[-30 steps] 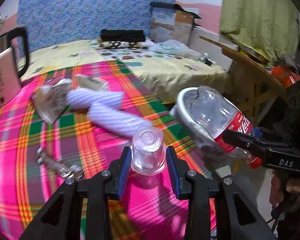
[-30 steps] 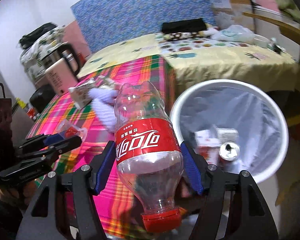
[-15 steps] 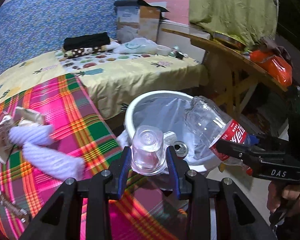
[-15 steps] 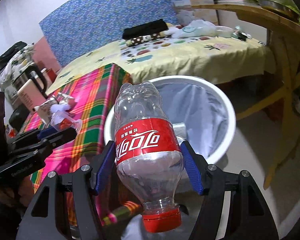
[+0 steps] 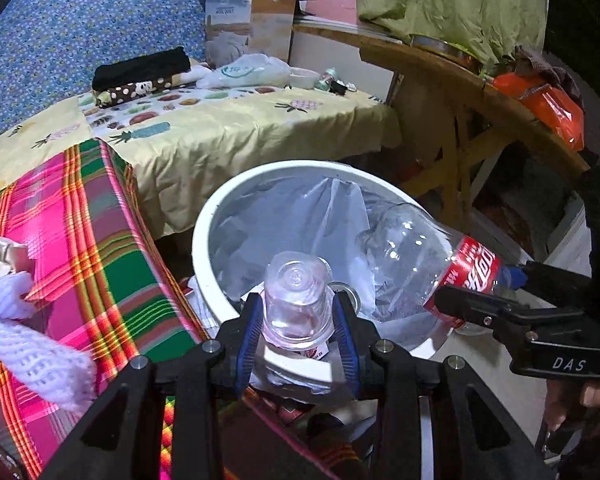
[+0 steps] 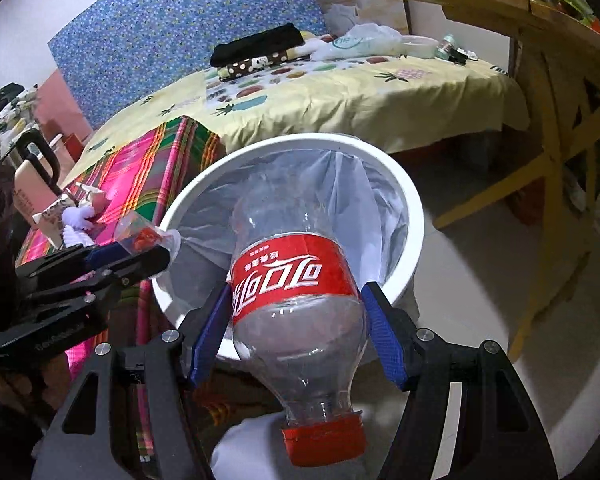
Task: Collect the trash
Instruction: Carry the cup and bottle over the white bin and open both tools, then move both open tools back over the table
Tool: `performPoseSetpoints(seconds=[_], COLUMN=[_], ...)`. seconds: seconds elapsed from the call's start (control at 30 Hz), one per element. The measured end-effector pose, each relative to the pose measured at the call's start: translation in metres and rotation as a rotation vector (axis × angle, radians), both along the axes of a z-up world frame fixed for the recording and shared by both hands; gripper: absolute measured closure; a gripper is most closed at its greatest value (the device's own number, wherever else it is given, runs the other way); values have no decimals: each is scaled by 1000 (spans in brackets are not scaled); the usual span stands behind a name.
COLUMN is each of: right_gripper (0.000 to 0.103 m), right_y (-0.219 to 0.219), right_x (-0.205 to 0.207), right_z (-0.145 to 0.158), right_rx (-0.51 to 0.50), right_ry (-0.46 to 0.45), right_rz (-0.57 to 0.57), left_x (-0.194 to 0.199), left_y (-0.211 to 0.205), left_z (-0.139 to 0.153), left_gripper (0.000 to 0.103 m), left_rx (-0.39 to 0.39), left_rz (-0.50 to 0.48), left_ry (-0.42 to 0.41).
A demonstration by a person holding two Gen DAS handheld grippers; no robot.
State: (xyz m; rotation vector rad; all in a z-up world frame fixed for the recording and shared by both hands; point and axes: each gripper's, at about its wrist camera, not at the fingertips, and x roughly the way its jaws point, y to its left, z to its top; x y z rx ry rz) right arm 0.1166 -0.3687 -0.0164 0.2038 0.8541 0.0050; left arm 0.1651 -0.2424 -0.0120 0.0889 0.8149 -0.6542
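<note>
My left gripper (image 5: 296,316) is shut on a clear plastic cup (image 5: 296,296), held upside down over the near rim of the white trash bin (image 5: 204,216). My right gripper (image 6: 296,312) is shut on an empty Coca-Cola bottle (image 6: 296,276) with a red label and red cap, its base pointing over the bin (image 6: 414,216). The bottle (image 5: 416,256) shows at the right in the left wrist view, reaching over the bin's liner. The cup (image 6: 136,232) and the left gripper (image 6: 112,260) show at the left in the right wrist view.
A pink plaid cloth (image 5: 80,248) covers the surface left of the bin, with white knitted fabric (image 5: 32,356) and a carton (image 6: 56,216) on it. A yellow-sheeted bed (image 5: 220,128) lies behind. A wooden table (image 5: 460,92) stands at the right. Trash lies inside the bin.
Both grippers have moved right, from over the plaid cloth to the bin. The cup and the bottle now hang over the bin's opening, still gripped.
</note>
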Motion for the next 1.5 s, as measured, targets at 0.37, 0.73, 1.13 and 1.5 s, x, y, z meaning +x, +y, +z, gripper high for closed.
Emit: performPoseSetpoints(seconds=[0.37,0.73,1.13,1.5], right_gripper=[35,35,35,35], right_y=[-3,2,25,60], right_x=[-2,-11,-21,-26], right_z=[10,21,25,32], right_rx=[-47,-47,-44,-26], right_ry=[-51,-101,-108,-136], right_rz=[-21,-35,22,124], left_x=[3,-9,-31,-50], left_y=[5,35,69,105], left_z=[4,10,16,19], left_gripper=[45,44,44,44], left_rx=[-25,-34,-37,-41], left_rz=[27,71,131,218], left_ry=[-20,-22,-34,-52])
